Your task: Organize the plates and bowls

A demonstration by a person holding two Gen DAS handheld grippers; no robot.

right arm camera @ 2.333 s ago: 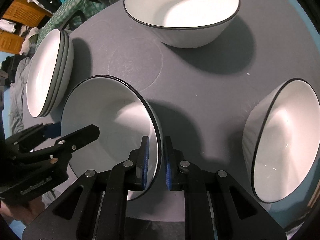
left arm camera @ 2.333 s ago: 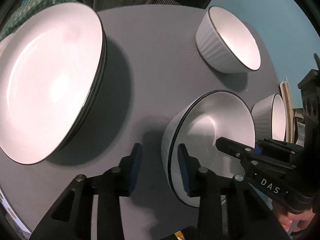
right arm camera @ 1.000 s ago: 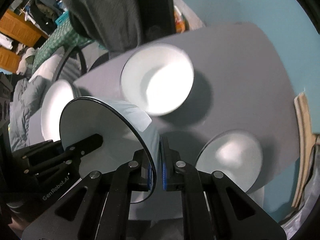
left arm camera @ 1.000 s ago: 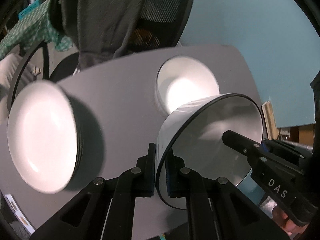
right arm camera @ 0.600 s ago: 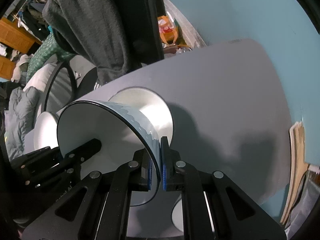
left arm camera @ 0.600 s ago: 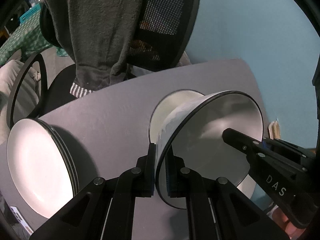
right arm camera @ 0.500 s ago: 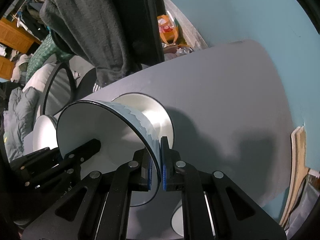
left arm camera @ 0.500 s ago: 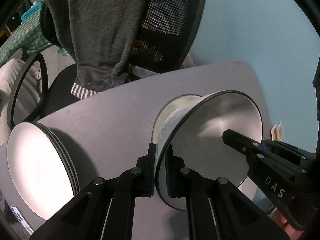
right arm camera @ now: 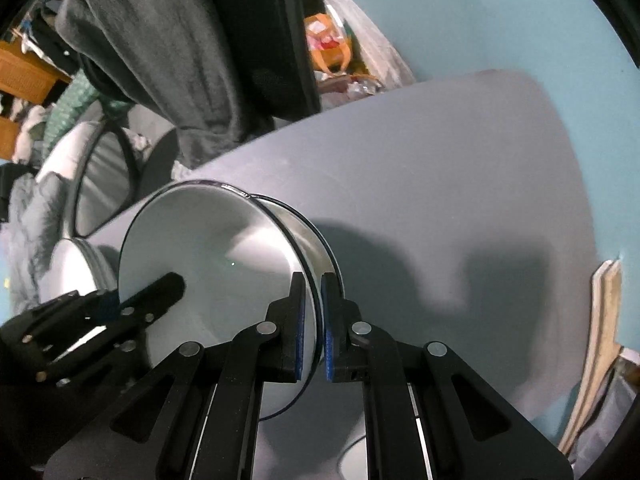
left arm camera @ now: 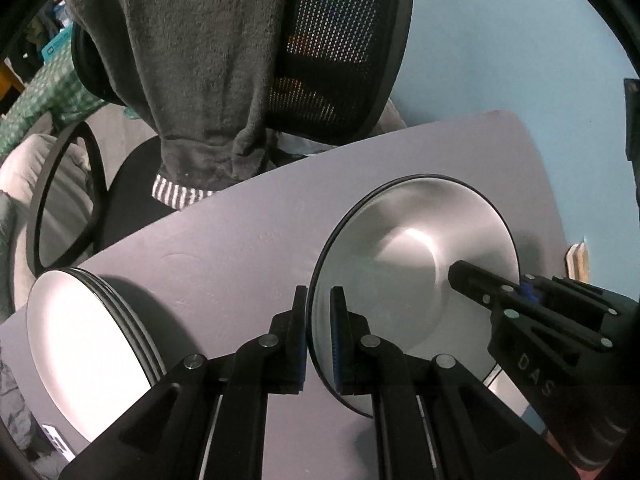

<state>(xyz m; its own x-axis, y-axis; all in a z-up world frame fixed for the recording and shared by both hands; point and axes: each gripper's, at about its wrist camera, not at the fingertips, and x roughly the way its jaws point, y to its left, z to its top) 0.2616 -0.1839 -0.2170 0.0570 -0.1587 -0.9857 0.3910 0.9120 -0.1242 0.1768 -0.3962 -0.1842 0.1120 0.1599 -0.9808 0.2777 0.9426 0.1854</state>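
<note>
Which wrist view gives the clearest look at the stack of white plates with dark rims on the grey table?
The left wrist view. There the stack of white dark-rimmed plates is sharp at lower left, its top face and layered rims showing. In the right wrist view the stack is only a blurred sliver at the left edge, partly hidden behind the white bowl held by both grippers.

Dim, hard shadows; fisheye-warped edges, slight blur
</note>
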